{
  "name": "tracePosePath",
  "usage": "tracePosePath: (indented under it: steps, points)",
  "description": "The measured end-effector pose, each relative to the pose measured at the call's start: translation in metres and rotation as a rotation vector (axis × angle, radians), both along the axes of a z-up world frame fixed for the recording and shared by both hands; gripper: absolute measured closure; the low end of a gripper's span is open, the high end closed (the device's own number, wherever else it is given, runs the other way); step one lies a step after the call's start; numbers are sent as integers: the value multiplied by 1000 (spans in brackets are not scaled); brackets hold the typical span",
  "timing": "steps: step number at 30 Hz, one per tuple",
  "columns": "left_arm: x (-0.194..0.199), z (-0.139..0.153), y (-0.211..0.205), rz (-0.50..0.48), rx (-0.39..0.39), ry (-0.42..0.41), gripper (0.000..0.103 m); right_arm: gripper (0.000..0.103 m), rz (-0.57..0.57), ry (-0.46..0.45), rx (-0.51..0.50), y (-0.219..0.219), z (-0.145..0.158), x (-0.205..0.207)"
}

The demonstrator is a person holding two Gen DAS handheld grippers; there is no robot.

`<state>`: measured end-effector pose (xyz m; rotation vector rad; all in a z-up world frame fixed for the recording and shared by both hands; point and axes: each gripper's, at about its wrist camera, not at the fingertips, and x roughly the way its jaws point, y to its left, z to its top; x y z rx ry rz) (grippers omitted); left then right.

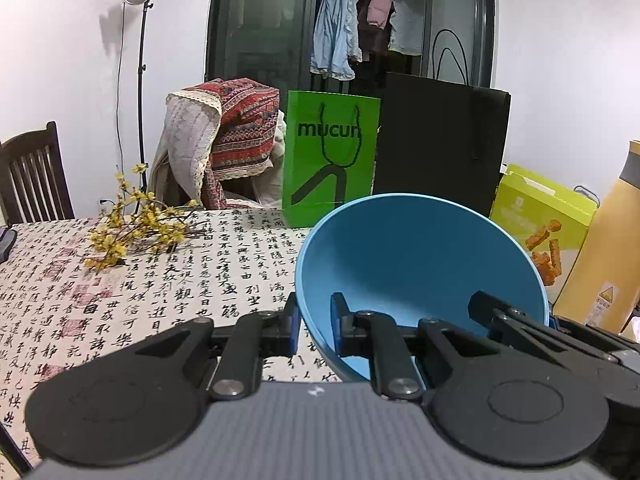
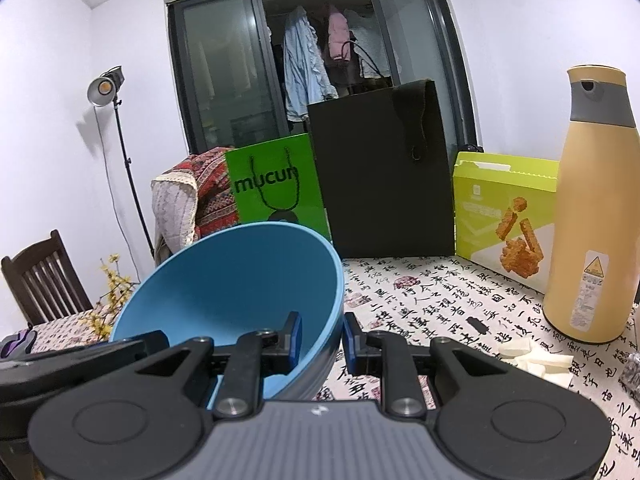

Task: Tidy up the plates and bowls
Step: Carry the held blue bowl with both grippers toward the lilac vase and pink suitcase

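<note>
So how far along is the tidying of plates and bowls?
Nothing looks put away yet: no stack or plates are in view. In hand is the blue bowl, lifted above the table, with the left gripper and right gripper each clamped on its rim. Setting it down remains.

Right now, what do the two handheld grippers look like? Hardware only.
Both match: the left gripper and right gripper have matte black linkage arms with silver pivot bolts, round black discs either side, blue pads on the fingertips, and a ribbed grey body with a small white logo. No cables, hands or sleeves visible.
</note>
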<state>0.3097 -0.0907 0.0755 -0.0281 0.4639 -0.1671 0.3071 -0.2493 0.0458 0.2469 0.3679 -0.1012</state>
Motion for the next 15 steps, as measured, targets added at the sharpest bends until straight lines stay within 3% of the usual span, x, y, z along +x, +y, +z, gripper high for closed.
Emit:
tracePosePath:
  steps: [15]
  points:
    - [-26,-1,40,56,-20,-1,88,82,60,-5,-13,35,2,-20]
